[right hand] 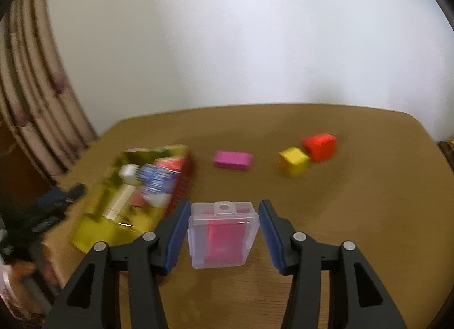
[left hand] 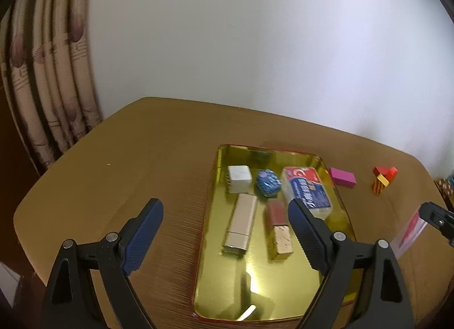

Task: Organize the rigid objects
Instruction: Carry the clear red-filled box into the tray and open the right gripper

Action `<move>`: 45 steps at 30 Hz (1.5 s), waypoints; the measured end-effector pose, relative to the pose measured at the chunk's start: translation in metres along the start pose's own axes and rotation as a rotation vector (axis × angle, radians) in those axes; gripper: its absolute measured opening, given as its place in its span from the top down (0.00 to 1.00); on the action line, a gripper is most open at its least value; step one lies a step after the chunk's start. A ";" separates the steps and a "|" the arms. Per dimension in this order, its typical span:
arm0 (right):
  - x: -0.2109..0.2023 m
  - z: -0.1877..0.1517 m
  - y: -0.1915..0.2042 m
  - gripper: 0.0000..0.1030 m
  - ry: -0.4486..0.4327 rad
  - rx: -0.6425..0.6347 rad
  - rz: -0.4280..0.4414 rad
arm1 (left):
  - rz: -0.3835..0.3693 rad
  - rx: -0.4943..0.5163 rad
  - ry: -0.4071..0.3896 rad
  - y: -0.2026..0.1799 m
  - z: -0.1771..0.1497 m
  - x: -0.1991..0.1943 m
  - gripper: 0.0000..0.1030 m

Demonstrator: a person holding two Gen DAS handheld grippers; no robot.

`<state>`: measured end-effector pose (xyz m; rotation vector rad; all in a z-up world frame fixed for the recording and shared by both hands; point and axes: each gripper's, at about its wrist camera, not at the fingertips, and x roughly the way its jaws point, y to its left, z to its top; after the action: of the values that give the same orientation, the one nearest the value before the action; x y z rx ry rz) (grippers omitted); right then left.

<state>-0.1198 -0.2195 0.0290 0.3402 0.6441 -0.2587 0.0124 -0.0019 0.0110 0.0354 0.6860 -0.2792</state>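
A gold tin tray point(left hand: 224, 295) lies on the brown table point(left hand: 113, 175). It holds a white cube point(left hand: 239, 178), a blue ball point(left hand: 268, 182), a red-and-blue box point(left hand: 308, 190), a beige lipstick case point(left hand: 241, 222) and a brown-and-gold lipstick point(left hand: 278, 229). My left gripper point(left hand: 225, 224) is open and empty above the tray's near half. My right gripper point(right hand: 224, 226) is open around a clear plastic box point(right hand: 222, 236) with a red insert, jaws close beside it with small gaps. The box also shows at the right of the left wrist view point(left hand: 408, 229). The tray point(right hand: 93, 232) lies left of it.
A pink block point(right hand: 232, 160), a yellow block point(right hand: 293, 161) and a red block point(right hand: 319, 146) lie on the table beyond the clear box. A striped curtain point(left hand: 48, 79) hangs at the left and a white wall point(left hand: 255, 45) stands behind the table.
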 end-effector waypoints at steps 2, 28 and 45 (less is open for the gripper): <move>-0.001 0.005 0.019 0.50 -0.008 -0.022 0.044 | 0.023 -0.017 0.000 0.006 0.002 0.000 0.15; 0.096 0.008 0.105 0.46 0.235 -0.162 0.057 | 0.057 -0.062 -0.020 0.021 0.005 0.000 0.15; 0.054 0.016 0.048 0.41 0.099 -0.039 -0.045 | -0.047 -0.033 0.019 0.006 0.000 0.004 0.15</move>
<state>-0.0538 -0.1884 0.0183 0.3026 0.7544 -0.2735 0.0174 0.0026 0.0082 -0.0095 0.7107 -0.3133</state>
